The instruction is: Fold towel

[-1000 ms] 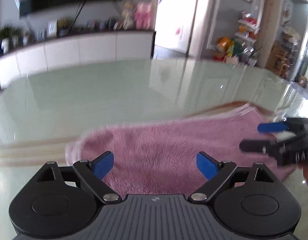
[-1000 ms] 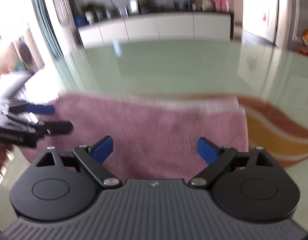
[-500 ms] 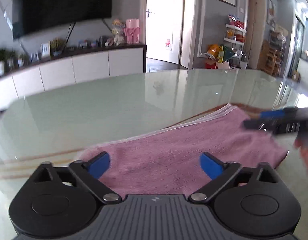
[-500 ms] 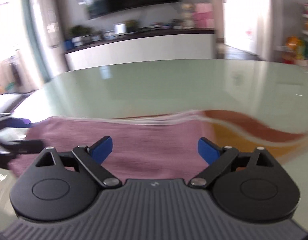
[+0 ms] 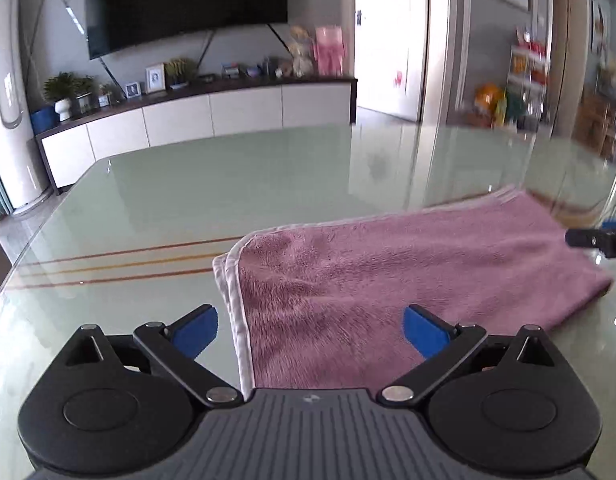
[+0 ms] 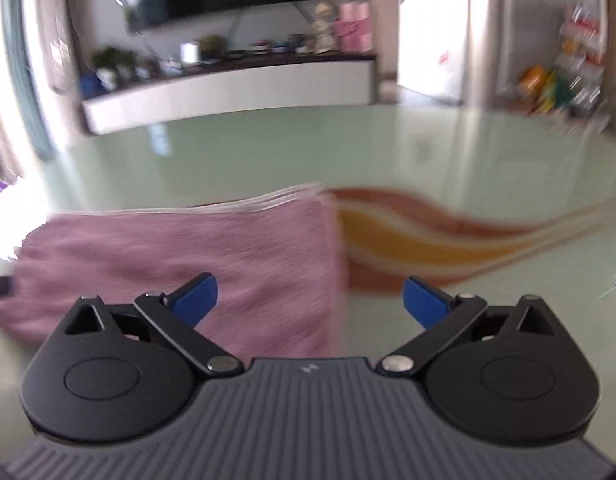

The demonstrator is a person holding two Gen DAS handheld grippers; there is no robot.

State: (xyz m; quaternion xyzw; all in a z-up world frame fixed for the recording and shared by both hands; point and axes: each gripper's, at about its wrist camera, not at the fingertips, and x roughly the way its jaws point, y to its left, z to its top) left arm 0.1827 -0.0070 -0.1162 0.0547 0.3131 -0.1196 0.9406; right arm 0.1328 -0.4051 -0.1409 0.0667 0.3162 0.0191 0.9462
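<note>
A second ago the left gripper (image 5: 310,330) sat right over the middle of the pink towel (image 5: 408,272). Now it has slid sideways, so the towel's short edge with the white trim lies between its blue fingers (image 5: 196,330), and one finger is over bare table. The right gripper (image 6: 310,300) has slid the other way. Its right finger is now over the orange stripes (image 6: 420,242) in the table, past the towel's other short edge. Before, both its fingers were over the towel. In the left view the right gripper was big at the side; now only its tip (image 5: 598,236) peeks in.

Both grippers have just been opening a bit more. Their fingers are spread wide and hold nothing. The towel lies under them, not pinched.

The towel lies flat and folded on the green glass table (image 5: 228,184), near the edge by the grippers. Its long side runs left to right across both views. The stacked white edges (image 6: 280,198) are on the far side, facing the room.

The right view is blurry.
</note>
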